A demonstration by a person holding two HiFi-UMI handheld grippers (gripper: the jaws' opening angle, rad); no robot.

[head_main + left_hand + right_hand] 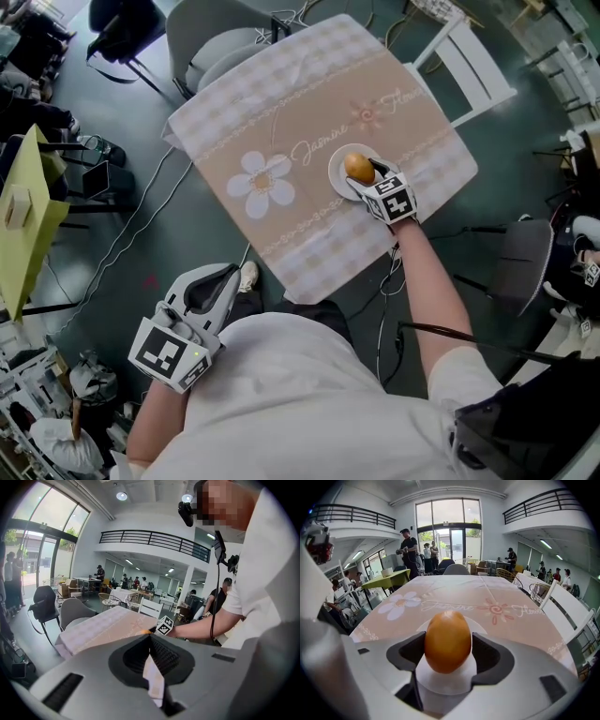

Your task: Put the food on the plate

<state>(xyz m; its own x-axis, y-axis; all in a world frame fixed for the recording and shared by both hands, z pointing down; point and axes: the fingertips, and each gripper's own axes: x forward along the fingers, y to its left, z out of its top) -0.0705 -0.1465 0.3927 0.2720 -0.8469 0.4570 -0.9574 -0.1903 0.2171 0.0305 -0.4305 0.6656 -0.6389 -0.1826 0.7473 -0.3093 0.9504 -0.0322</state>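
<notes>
Orange, egg-shaped food [447, 641], long axis upright, clamped between the jaws of the right gripper [368, 175], directly over the round white plate [335, 174] on the beige flowered tablecloth [281, 103]; left gripper [225, 277], jaws together, well apart.

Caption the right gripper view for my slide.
Right gripper holds a smooth orange-brown egg-shaped food between its jaws over a round white plate on the beige flower-print tablecloth.
</notes>
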